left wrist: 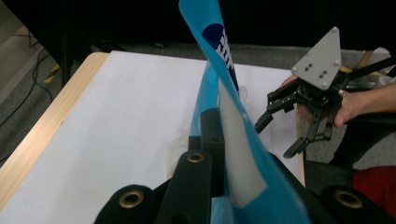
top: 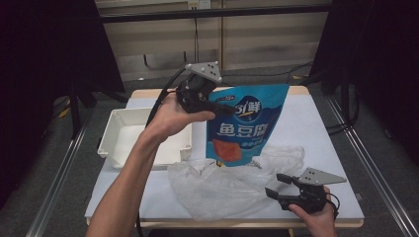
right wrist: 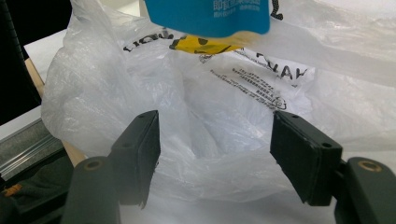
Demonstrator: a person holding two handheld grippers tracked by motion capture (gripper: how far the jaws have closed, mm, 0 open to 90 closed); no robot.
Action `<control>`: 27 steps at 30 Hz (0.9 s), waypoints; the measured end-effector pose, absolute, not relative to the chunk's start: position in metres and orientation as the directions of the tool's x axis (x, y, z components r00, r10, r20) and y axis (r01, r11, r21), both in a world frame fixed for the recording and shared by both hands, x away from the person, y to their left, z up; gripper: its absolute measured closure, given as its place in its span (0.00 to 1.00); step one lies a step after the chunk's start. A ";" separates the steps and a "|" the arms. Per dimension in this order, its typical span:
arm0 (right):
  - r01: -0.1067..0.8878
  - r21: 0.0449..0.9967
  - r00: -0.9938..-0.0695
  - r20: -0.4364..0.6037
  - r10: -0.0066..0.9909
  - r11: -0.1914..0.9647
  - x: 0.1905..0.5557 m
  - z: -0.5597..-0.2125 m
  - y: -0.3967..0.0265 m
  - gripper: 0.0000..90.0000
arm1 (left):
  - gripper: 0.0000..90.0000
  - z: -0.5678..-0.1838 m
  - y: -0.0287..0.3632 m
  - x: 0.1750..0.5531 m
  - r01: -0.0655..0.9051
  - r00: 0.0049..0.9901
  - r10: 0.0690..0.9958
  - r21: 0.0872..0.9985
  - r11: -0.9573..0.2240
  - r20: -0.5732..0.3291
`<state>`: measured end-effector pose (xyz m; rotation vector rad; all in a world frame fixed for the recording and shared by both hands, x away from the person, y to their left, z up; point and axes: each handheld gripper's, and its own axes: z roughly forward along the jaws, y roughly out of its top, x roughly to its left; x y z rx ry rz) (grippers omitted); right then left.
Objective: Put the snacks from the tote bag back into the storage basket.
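Left tool clamping blue pouch, hanging above plastic bag, nearly out; right tool gaping wide beside bag on worktop; tray placement pending.

High view overhead facing forward, gripper views close, sharing blue pouch

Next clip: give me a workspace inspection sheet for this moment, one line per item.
Surface: white table, wooden edging.
Job's things: blue food pouch held up over a crumpled clear plastic bag.
Clutter: empty white tray at left.
Grippers: left gripper shut on the pouch's edge; right gripper open, jaws facing the bag, holding nothing.
Cables: black cable trailing from the left gripper.
Surroundings: dark curtains, floor rails.
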<state>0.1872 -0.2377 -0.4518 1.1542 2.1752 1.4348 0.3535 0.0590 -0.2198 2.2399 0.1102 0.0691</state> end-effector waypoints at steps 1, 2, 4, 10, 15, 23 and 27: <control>0.460 0.869 -0.637 0.178 0.750 0.184 0.187 -0.452 -0.238 0.36 | 1.00 -0.219 0.061 0.355 0.056 0.995 0.100 0.783 -0.619 0.008; 0.463 0.867 -0.634 0.180 0.752 0.184 0.187 -0.452 -0.237 0.36 | 1.00 -0.217 0.064 0.356 0.051 0.995 0.097 0.786 -0.616 0.011; 0.464 0.867 -0.636 0.181 0.750 0.183 0.187 -0.452 -0.237 0.36 | 1.00 -0.214 0.071 0.357 0.069 0.994 0.113 0.800 -0.596 -0.002; 0.461 0.869 -0.636 0.181 0.750 0.181 0.188 -0.452 -0.238 0.36 | 1.00 -0.198 0.088 0.358 0.059 0.990 0.137 0.794 -0.605 0.030; 0.465 0.866 -0.634 0.184 0.751 0.181 0.187 -0.452 -0.237 0.36 | 1.00 -0.194 0.103 0.361 0.069 0.987 0.157 0.799 -0.598 0.033; 0.469 0.865 -0.634 0.188 0.750 0.180 0.188 -0.452 -0.237 0.36 | 1.00 -0.192 0.126 0.367 0.098 0.981 0.195 0.807 -0.582 0.022; 0.469 0.865 -0.633 0.188 0.751 0.179 0.189 -0.453 -0.237 0.36 | 1.00 -0.192 0.137 0.370 0.113 0.975 0.221 0.809 -0.577 0.021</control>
